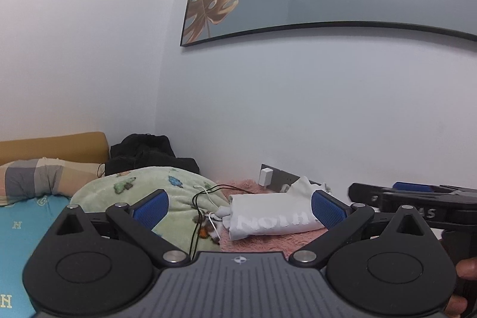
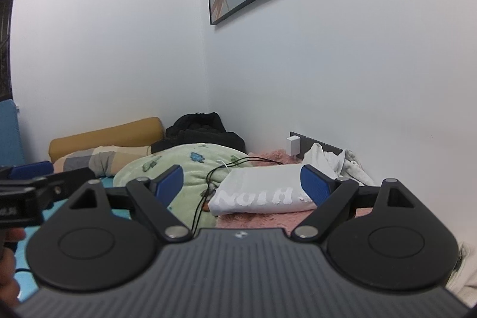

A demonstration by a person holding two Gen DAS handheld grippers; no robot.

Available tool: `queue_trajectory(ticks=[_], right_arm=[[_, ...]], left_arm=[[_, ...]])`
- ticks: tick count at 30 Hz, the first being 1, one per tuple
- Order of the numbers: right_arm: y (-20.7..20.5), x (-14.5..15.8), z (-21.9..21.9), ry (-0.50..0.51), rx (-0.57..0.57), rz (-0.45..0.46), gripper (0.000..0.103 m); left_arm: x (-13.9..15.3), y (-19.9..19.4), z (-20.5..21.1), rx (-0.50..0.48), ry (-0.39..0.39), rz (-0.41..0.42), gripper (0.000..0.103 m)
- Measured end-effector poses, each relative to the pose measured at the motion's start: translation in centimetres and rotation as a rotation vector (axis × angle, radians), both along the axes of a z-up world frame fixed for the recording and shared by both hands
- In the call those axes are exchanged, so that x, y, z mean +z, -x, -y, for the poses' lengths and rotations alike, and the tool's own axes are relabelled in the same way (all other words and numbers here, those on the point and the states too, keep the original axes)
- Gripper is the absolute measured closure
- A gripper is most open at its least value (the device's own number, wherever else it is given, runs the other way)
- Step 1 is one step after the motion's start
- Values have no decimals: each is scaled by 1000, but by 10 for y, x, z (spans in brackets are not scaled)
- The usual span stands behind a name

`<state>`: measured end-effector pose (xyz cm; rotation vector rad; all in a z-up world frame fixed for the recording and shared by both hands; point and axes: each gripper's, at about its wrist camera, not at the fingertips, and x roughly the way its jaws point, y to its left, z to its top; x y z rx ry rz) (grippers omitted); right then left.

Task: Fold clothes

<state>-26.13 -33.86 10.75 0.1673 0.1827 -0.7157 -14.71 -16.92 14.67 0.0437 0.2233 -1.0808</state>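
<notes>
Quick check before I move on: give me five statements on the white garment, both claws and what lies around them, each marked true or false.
1. The white garment lies folded on the pink fluffy cover. True.
2. The right claw is clamped on the garment. False: its fingers stand wide apart, with nothing between the pads.
3. The left claw is open and empty. True.
4. A black cable runs over the green blanket beside the garment. True.
5. The white charger lies on the blanket. False: it is plugged in at the wall.
</notes>
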Motion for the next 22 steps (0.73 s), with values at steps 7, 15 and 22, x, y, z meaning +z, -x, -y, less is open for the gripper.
queue_trajectory(ticks=[7,15,22], right_arm=[[-7,-17,-2,37,-11,-27,16],[-19,-28,-4,46,5,-56,16],[-25,-33,-2,45,4,-79,16]], left_arm=[[-13,5,8,35,-30,47,0],[-24,-8,9,52,-36,13,0],[-30,-17,5,55,-43,-15,0]])
